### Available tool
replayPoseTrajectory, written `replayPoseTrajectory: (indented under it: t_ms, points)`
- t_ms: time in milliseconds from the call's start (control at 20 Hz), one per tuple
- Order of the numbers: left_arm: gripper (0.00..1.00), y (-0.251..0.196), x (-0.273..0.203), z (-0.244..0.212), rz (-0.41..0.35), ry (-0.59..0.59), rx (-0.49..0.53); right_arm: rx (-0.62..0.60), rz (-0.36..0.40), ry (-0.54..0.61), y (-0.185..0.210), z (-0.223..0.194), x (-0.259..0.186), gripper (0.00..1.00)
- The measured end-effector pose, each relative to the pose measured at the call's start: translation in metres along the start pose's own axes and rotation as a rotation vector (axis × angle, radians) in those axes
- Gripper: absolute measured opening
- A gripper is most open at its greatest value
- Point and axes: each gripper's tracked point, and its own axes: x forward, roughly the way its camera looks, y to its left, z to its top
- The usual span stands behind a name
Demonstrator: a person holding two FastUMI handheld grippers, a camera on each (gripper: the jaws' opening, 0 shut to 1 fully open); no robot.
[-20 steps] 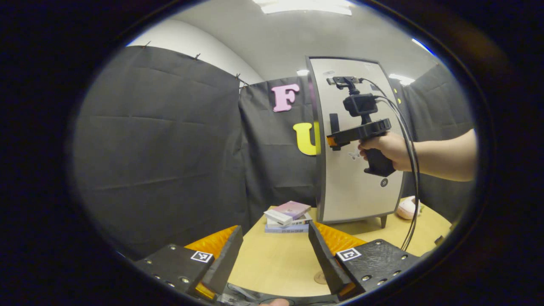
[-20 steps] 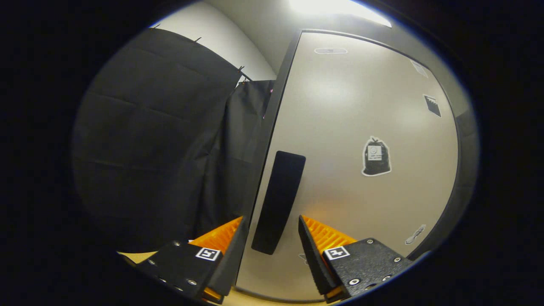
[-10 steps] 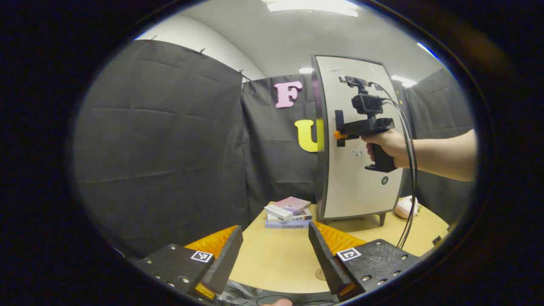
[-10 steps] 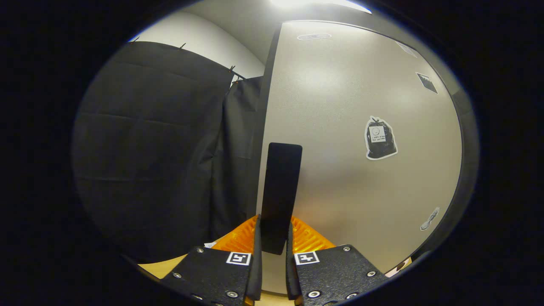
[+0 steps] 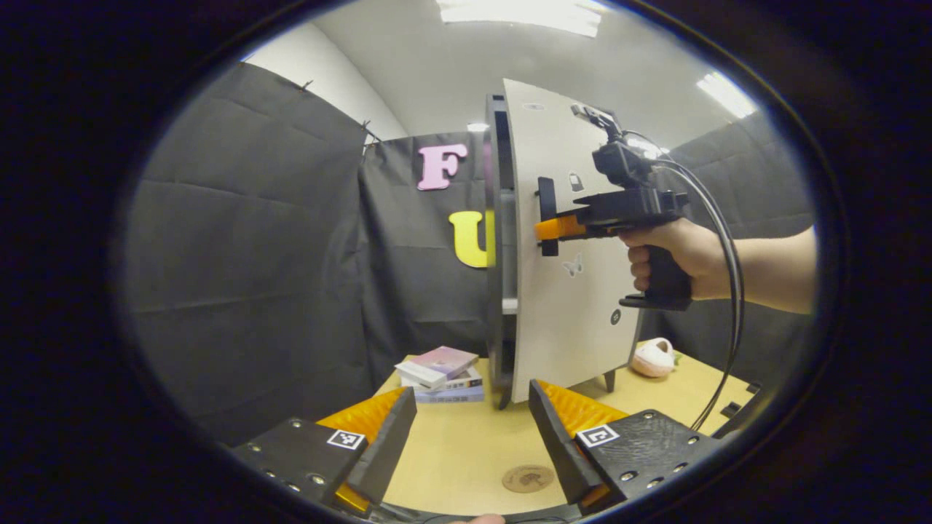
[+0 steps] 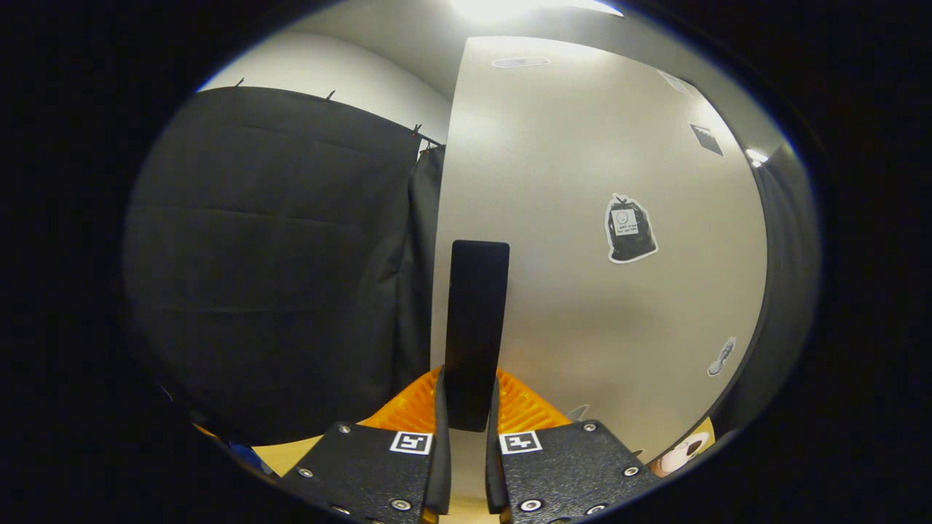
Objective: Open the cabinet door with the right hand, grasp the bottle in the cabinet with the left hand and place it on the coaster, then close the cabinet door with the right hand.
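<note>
Cabinet door (image 5: pixel 575 240) swung part way off the cabinet (image 5: pixel 497 247), a dark gap showing along its leading edge. Right gripper (image 6: pixel 466 407) clamped on the door's upright black handle (image 6: pixel 475 320), both fingers pressing its lower end from either side; same grip seen from across the table (image 5: pixel 466 444) in the left gripper view, with a hand (image 5: pixel 673 255) wrapped round the grip behind it. Step in hand, by the look of it: opening the door, first of three, well short of done. Bottle somewhere inside the cabinet, hidden behind the door's edge and not to be made out yet. Left gripper (image 5: pixel 472 437) hanging low over the table, jaws spread wide, nothing between them. Coaster (image 5: pixel 529 478) lying flat on the table just ahead of those fingers, bare and ready. Books (image 5: pixel 444 372) stacked beside the cabinet's foot. Next call: more swing on the door, along its hinge arc, until the opening faces the left gripper; only then room for a reach inside. Grip on the handle worth holding firm through the arc.
</note>
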Motion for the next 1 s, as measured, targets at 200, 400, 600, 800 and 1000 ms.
replayPoseTrajectory:
  t_ms: [200, 400, 600, 800, 1000]
  points:
    - [0.94, -0.017, 0.007, 0.022, -0.004, -0.022, 0.023, 0.007, 0.056, 0.024, -0.007, -0.003, -0.004, 0.20]
    - [0.89, -0.024, -0.005, 0.040, 0.045, -0.037, 0.009, 0.007, 0.112, 0.069, -0.015, -0.006, -0.009, 0.19]
    - [0.94, -0.026, -0.016, 0.060, 0.080, -0.038, 0.046, 0.030, 0.162, 0.082, -0.025, -0.009, -0.022, 0.19]
    - [0.89, -0.031, -0.022, 0.072, 0.125, -0.039, 0.044, 0.059, 0.164, 0.103, -0.040, -0.010, -0.038, 0.19]
    - [0.89, -0.026, -0.022, 0.078, 0.215, -0.047, -0.001, 0.044, 0.086, 0.114, -0.058, -0.012, -0.053, 0.19]
